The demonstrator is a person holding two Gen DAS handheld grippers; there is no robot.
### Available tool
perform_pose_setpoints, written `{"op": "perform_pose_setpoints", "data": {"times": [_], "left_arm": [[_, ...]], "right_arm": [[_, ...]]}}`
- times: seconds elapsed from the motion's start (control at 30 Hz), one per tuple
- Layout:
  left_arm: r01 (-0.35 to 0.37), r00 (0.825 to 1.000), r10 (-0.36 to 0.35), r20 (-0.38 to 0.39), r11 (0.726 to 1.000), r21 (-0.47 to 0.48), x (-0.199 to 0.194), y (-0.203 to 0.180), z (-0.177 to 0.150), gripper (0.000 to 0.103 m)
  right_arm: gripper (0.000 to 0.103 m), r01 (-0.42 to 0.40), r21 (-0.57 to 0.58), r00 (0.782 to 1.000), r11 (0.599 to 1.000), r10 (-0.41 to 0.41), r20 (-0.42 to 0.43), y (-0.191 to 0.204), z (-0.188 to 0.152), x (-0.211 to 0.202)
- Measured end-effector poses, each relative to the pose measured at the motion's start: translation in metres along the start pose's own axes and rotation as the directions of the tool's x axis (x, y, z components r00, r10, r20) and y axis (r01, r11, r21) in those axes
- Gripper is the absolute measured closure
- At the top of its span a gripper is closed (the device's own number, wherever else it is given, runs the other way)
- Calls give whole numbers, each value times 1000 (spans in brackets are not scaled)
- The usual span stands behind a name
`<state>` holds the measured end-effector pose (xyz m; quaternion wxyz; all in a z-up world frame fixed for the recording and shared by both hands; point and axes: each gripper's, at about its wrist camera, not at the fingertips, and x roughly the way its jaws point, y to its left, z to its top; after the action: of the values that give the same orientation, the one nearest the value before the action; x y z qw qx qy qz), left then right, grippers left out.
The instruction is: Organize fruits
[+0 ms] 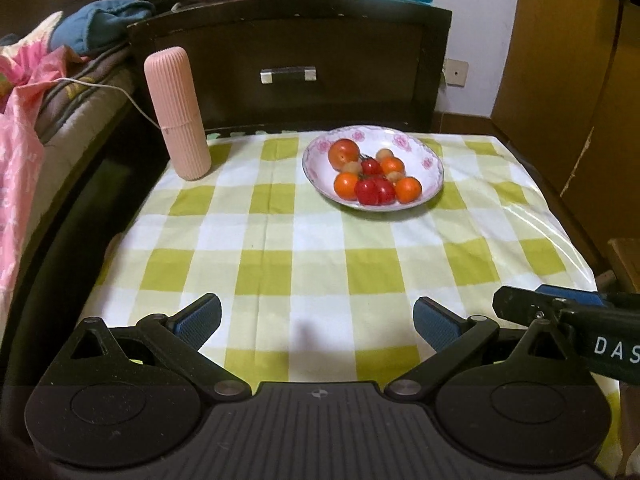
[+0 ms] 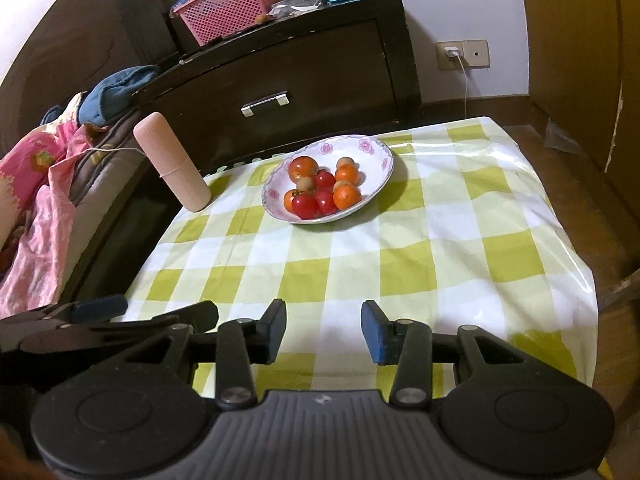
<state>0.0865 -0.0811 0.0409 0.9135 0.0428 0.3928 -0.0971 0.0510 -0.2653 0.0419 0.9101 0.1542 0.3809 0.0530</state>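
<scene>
Grippers came first in our view, both low over the near edge of the tabletop (image 1: 280, 264) with its green-and-white checked cloth. We held the left hand-held gripper (image 1: 316, 322) spread wide and empty, its blue pads (image 1: 199, 322) splayed outward. We held the right hand-held gripper (image 2: 324, 332) partly apart, narrower than the left, and it too carried nothing. They sat just beside each other; from the left wrist camera the right one showed at the right edge of the picture.

Nothing lay on the cloth between the grippers and the plate. We judged this an idle or ready stance, clear of the fruit so that either hand could reach in.

Farther on, toward the back of the tabletop, stood the flowered plate (image 1: 434, 162) with the fruit (image 1: 374, 174) gathered in it: small orange ones, red tomato-like ones, and a few pale little ones, all touching or nearly so. With every piece we could see inside the plate, the sorting looked done or close to it.

Left of the plate, at the far left corner, a pink ribbed case (image 1: 176, 112) stood upright. Behind it all rose a dark wooden cabinet (image 1: 280, 48) with a pink basket (image 2: 226, 6) on top.
</scene>
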Motion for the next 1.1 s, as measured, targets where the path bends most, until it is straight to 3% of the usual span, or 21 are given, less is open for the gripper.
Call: {"op": "perform_pose_setpoints", "data": {"times": [0.33, 1.1], "left_arm": [[25, 995, -30, -96, 998, -57, 4, 9, -19, 0], [-19, 998, 20, -52, 1000, 11, -16, -1, -35, 0]], "right_arm": [[61, 16, -16, 999, 1000, -16, -34, 5, -25, -8], [61, 40, -24, 998, 999, -41, -46, 9, -40, -14]]}}
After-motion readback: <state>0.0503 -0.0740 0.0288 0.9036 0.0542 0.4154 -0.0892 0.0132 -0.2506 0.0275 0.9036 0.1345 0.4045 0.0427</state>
